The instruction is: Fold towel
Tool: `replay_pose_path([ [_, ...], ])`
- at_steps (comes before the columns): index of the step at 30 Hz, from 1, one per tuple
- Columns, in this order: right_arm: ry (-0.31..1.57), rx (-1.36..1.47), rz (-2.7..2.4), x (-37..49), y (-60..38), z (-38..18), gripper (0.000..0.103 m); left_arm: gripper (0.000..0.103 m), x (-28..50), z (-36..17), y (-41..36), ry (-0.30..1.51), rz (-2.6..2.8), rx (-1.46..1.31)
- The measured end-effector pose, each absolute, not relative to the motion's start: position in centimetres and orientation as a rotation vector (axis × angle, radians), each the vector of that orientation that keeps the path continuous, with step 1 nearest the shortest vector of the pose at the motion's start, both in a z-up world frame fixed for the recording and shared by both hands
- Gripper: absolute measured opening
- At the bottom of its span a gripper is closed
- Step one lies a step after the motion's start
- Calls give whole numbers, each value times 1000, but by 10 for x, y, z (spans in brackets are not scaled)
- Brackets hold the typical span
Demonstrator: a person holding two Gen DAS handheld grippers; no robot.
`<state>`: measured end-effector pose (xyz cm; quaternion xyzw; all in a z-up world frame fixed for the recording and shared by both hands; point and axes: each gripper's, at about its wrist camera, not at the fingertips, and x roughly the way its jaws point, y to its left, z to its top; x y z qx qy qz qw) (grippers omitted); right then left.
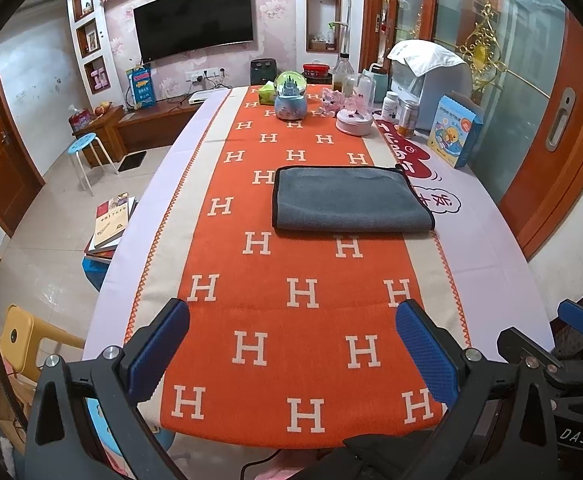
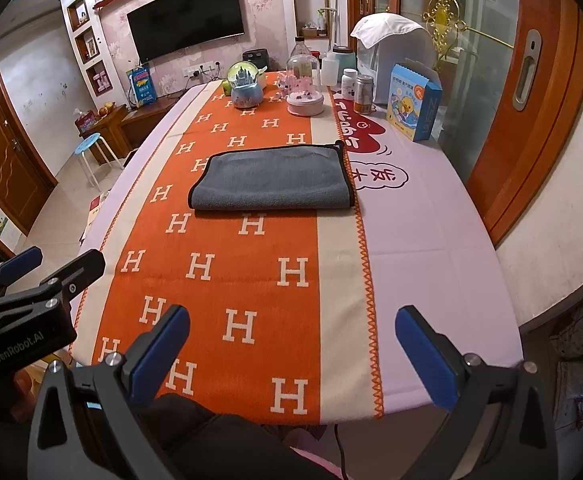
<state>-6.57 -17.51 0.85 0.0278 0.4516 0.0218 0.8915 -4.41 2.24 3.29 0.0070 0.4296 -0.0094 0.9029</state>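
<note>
A grey towel (image 1: 349, 199) with black trim lies folded in half on the orange H-patterned runner (image 1: 275, 320), fold edge toward me; it also shows in the right wrist view (image 2: 273, 179). My left gripper (image 1: 291, 312) is open and empty, held above the table's near end, well short of the towel. My right gripper (image 2: 291, 320) is open and empty too, beside the left one at the near edge. The left gripper shows at the left of the right wrist view (image 2: 31, 268), and the right gripper at the right of the left wrist view (image 1: 551, 340).
At the far end of the table stand a snow globe (image 1: 290, 98), a pink music box (image 1: 354, 120), bottles (image 1: 390, 106), a blue carton (image 1: 455, 136) and a water dispenser (image 1: 427, 76). Books (image 1: 111, 222) lie on a stool at the left. A sliding door (image 1: 551, 120) is close on the right.
</note>
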Motion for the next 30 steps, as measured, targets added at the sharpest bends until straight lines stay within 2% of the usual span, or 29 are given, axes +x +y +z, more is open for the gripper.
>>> replay_pose_path([
  [30,946,56,46,-71,-173,1,103,102,-48,31,21,893,-29,16],
])
